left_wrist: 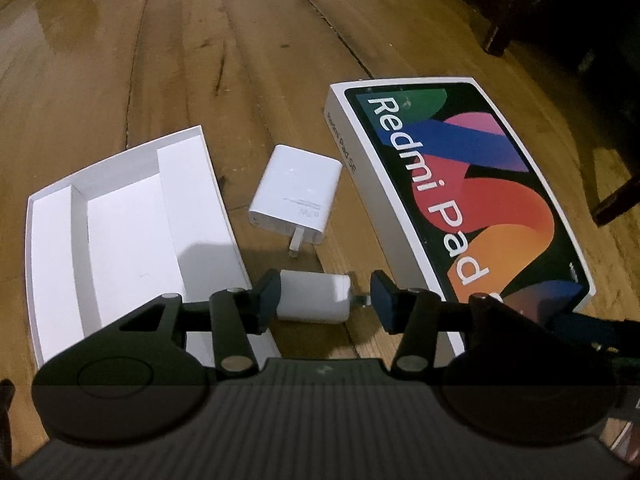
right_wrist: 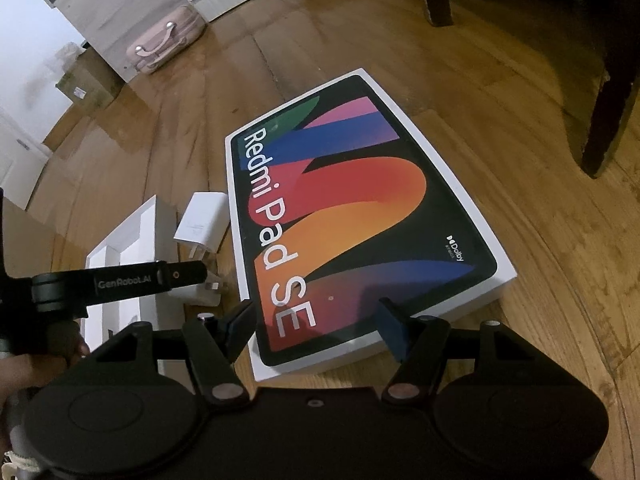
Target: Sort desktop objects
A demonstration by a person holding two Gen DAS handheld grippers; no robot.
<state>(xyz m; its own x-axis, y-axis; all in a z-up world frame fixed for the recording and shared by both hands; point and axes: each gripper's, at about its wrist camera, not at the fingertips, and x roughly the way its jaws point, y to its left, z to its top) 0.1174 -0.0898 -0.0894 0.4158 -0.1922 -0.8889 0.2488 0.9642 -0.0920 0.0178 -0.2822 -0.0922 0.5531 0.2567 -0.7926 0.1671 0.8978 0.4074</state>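
Left gripper (left_wrist: 320,300) fingers spread around small white plug adapter (left_wrist: 314,298), lower centre; right gripper (right_wrist: 316,328) fingers spread over colourful Redmi Pad SE box (right_wrist: 360,220) near edge.

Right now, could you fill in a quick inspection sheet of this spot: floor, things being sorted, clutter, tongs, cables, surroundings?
Surface: wooden floor, glossy.
Job's things: two white chargers, the far charger lying flat, the near charger between the left tongs; open white tray; tablet box, closed.
Clutter: nothing seen.
Grippers: left tongs open around the near charger; right tongs open over the tablet box.
Cables: nothing seen.
Surroundings: pink suitcase, cardboard box, dark furniture leg.
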